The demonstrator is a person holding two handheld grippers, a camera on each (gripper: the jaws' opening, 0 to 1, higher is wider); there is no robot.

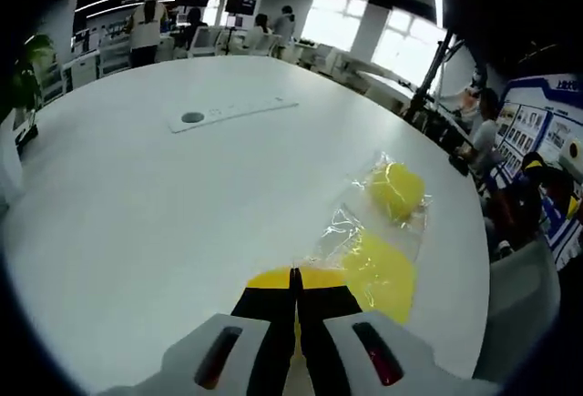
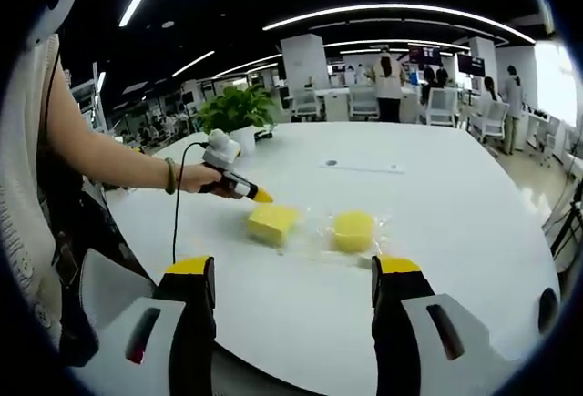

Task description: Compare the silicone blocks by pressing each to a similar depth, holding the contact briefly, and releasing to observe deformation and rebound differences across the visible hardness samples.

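Mid-frame in the right gripper view: square yellow block and round yellow block on crinkled clear plastic film, on a smooth white worktop. Left tool pressed shut, tip touching the square block. Right tool spread wide, empty. Potted plant behind.
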